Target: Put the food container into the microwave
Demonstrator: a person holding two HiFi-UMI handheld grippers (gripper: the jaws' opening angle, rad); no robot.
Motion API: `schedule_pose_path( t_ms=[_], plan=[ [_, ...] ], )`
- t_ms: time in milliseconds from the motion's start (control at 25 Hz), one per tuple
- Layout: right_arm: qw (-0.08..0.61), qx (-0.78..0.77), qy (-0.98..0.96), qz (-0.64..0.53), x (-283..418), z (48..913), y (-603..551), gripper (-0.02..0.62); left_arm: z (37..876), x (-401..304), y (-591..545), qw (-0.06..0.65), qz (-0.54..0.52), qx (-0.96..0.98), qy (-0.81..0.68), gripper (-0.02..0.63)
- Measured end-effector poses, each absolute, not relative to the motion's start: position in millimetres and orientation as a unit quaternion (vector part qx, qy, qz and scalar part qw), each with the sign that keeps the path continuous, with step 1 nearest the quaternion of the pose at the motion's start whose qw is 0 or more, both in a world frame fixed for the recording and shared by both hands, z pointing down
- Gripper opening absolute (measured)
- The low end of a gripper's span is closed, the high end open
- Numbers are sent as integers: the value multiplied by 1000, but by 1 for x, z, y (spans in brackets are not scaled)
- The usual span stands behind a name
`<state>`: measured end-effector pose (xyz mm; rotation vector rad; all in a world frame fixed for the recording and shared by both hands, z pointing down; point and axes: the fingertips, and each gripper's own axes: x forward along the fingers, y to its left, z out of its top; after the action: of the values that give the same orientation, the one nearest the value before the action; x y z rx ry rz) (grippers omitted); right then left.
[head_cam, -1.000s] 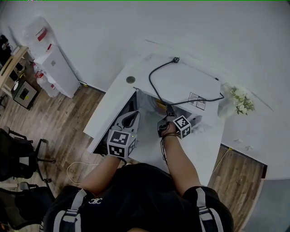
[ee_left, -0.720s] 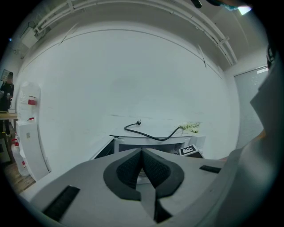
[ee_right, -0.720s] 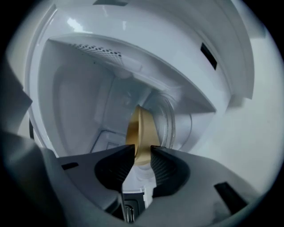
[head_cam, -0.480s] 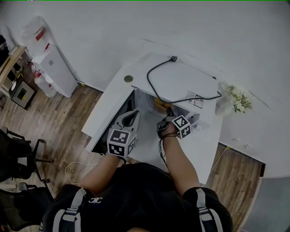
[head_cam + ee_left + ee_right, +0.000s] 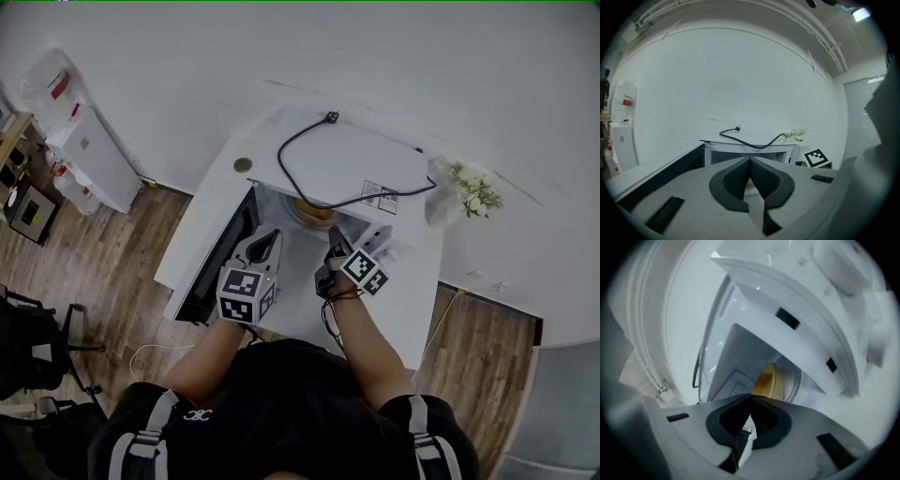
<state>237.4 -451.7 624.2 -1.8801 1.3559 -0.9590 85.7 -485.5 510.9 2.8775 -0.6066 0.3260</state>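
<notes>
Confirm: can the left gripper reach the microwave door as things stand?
Probably yes. The door stands swung open just left of the left gripper, with nothing between them; its jaws are together, which is fine for pushing.

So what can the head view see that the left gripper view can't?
Only the head view shows the wooden floor, the black chairs and, plainly, the yellow food container inside the microwave. In the other view the left gripper, jaws together, blocks that spot. Only the left gripper view shows the ceiling light. Both show the microwave with its door open, the black cable on top and the flowers beside it.
</notes>
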Motion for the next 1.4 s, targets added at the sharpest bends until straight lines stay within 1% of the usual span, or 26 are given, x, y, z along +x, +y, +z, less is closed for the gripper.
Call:
schedule_pose_path(
  t_ms=[240,480,640,840,1400],
  plan=[
    [174,-749,593,-239,229,570,-427,0,513,102,-477,95,103,971,-195,12],
    [87,-783,609,-96,225,501,-396,-2,513,118,-466,88,102,973,-187,12],
    [29,-809,587,-27,229,481,-370,-2,510,127,-459,83,97,975,-181,12],
    [13,-817,575,-35,238,490,-351,-3,512,135,-454,82,97,976,-179,12],
    [23,-823,564,-63,249,504,-336,-2,518,147,-440,80,110,976,-167,12]
  ],
)
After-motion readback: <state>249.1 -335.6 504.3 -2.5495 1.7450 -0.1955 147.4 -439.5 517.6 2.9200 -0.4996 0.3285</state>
